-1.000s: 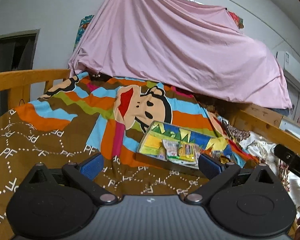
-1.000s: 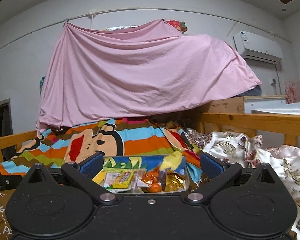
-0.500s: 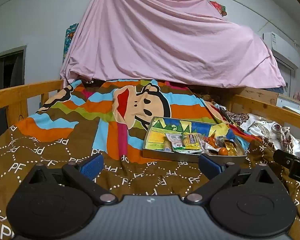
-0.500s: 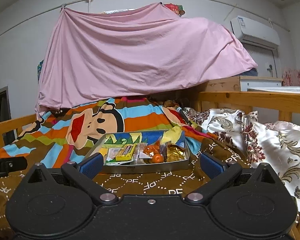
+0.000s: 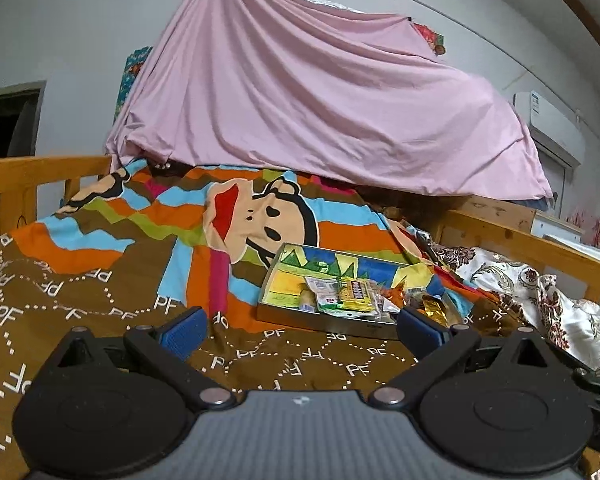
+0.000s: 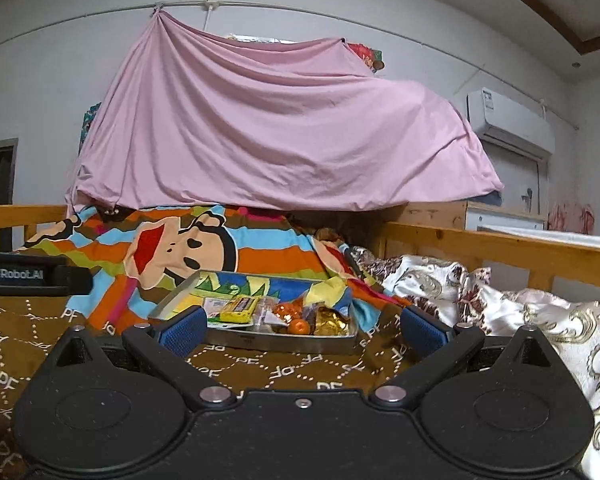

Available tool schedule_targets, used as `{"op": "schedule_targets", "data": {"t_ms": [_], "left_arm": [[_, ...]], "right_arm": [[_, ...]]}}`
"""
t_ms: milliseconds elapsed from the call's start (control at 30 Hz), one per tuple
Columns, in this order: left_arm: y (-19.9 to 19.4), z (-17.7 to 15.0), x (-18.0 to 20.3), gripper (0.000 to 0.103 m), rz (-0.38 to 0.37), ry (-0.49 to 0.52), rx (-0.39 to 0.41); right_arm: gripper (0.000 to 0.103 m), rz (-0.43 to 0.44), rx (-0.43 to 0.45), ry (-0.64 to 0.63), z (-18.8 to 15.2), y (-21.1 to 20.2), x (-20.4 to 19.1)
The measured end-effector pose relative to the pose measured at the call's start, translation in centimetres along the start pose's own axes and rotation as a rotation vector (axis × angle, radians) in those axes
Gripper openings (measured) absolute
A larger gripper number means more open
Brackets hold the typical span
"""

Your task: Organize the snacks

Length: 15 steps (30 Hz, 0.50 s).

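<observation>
Both views had pulled back from the snack tray (image 6: 260, 342) since 0.5 s ago. Left gripper (image 5: 302, 326) & right gripper (image 6: 303, 326) jaws wide apart, empty. Risk: soft quilt (image 5: 80, 288) could tip tray, spilling yellow bar (image 5: 354, 292).

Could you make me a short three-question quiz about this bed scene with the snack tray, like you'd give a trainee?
1. True or false: the left hand-held gripper is shut on a snack.
2. Which wrapper lies nearest the gold foil snack in the metal tray?
A. the yellow bar wrapper
B. the orange wrapper
3. Fill in: the tray rests on the brown part of the ____.

Key
1. False. Both it and the right hand-held gripper stand open and hold nothing, short of the tray.
2. B
3. blanket
</observation>
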State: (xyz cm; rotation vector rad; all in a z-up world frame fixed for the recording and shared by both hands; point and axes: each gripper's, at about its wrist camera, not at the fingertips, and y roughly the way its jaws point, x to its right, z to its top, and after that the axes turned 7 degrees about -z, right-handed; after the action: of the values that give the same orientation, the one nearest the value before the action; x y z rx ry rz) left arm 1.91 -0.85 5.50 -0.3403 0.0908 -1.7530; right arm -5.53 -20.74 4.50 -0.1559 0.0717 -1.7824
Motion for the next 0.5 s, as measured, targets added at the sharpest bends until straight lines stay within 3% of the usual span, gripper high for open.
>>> {"op": "schedule_targets", "data": {"t_ms": [500], "left_arm": [[0.1,-1.2,-0.3,0.103,0.042,0.047,0.060]], "right_arm": [[0.102,0.033,-0.051,0.044,-0.8,3.7,-1.0]]}}
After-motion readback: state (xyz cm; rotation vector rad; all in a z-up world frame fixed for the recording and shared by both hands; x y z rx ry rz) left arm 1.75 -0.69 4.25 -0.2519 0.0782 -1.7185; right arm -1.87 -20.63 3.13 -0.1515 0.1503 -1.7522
